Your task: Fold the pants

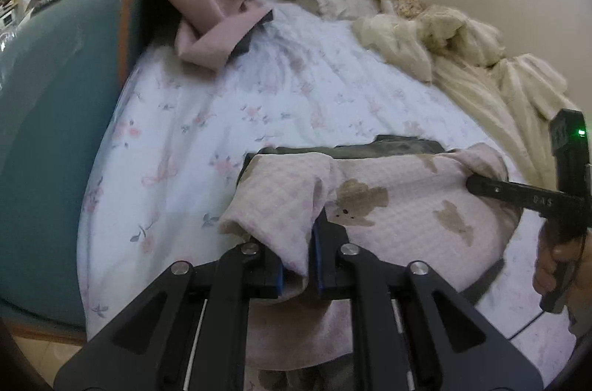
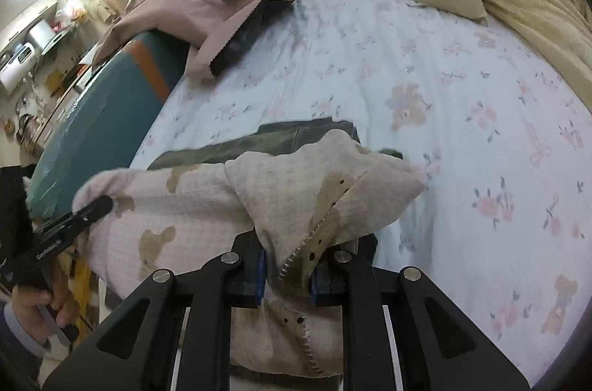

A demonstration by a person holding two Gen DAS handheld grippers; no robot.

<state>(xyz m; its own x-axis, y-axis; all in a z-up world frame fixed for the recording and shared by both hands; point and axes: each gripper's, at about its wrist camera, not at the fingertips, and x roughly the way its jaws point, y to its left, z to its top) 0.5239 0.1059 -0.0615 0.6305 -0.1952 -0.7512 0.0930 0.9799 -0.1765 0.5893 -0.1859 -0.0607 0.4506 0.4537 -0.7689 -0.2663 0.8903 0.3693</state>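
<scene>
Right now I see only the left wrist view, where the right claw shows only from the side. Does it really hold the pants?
Observer: Yes. In the right wrist view the right claw is shut on a bunched fold of the pants, with cloth pinched between both blue pads.
Operator: Which part of the pants is in that claw?
Observer: An edge with white stitching. It crosses a brown bear patch and runs down between the pads.
</scene>
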